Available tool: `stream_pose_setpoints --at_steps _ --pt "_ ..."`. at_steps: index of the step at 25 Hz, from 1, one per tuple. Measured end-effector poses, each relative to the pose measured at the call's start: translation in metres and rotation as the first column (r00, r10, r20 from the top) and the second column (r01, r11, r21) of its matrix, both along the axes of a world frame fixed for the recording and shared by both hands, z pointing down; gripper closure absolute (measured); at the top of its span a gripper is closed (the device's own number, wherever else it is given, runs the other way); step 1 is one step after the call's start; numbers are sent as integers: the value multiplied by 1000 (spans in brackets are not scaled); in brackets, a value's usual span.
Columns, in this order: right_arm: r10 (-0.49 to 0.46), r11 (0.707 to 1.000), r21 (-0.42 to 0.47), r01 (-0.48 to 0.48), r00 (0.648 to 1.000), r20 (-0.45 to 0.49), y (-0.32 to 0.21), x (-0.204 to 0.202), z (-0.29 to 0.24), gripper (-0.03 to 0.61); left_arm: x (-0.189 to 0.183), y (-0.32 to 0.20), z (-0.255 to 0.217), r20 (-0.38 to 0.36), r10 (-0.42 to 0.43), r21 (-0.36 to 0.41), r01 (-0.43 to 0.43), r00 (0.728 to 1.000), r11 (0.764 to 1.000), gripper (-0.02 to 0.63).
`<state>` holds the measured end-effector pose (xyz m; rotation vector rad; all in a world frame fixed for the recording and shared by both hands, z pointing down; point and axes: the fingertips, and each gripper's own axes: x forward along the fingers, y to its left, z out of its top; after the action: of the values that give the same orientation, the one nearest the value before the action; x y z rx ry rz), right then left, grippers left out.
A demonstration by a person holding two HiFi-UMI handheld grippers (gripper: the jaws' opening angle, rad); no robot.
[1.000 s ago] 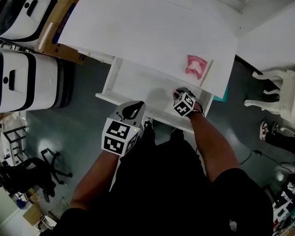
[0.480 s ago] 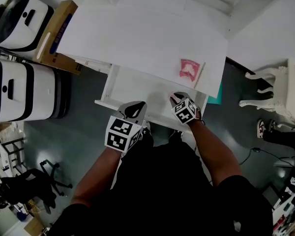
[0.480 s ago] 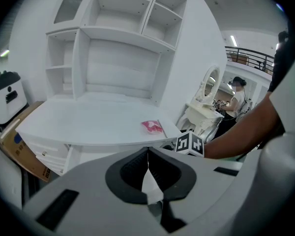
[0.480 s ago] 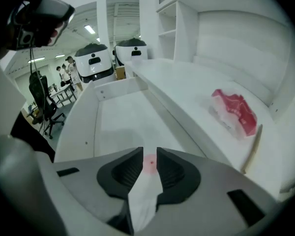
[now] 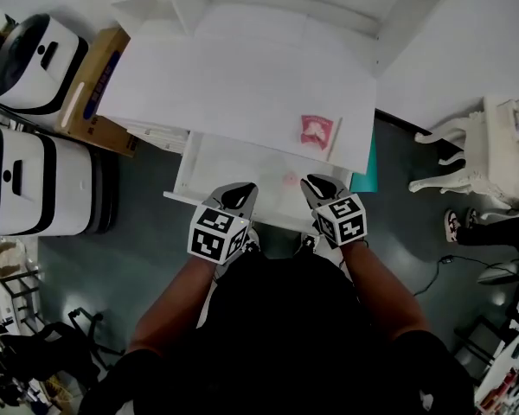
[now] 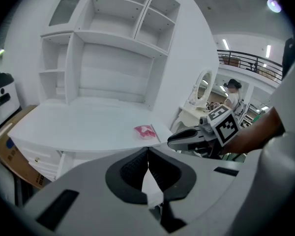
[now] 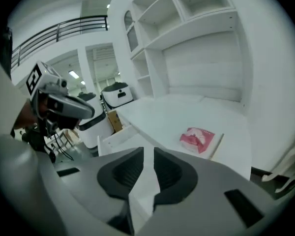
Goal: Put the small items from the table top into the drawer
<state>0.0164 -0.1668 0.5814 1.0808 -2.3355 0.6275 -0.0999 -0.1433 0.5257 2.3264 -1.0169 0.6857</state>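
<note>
A pink packet (image 5: 315, 130) lies near the right front edge of the white table top (image 5: 233, 76), with a thin pale stick (image 5: 335, 137) just to its right. Below the edge the white drawer (image 5: 187, 157) stands pulled out, and a small pink thing (image 5: 289, 179) rests on its floor. My left gripper (image 5: 235, 197) hovers at the drawer's front, shut and empty; its tips meet in the left gripper view (image 6: 148, 154). My right gripper (image 5: 323, 186) is beside it, over the drawer's right front, jaws a narrow gap apart with nothing between them (image 7: 148, 154). The packet (image 7: 198, 138) shows ahead of it.
Two white-and-black machines (image 5: 35, 50) (image 5: 30, 180) and a cardboard box (image 5: 95, 80) stand on the floor to the left. A white ornate chair (image 5: 471, 145) is at the right. A white shelf unit (image 6: 113, 38) rises behind the table top.
My right gripper has drawn back from inside the drawer toward its front, and a small pink thing now shows on the drawer floor. The left gripper has barely shifted.
</note>
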Motion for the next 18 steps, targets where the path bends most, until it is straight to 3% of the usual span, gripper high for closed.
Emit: stream_pose_setpoints --at_steps 11,18 --pt "114 991 45 -125 975 192 26 34 -74 545 32 3 -22 -27 94 54 -93 995 994 603" --pt "152 983 83 -164 980 128 35 64 -80 548 39 3 -21 -47 103 26 -102 994 994 603"
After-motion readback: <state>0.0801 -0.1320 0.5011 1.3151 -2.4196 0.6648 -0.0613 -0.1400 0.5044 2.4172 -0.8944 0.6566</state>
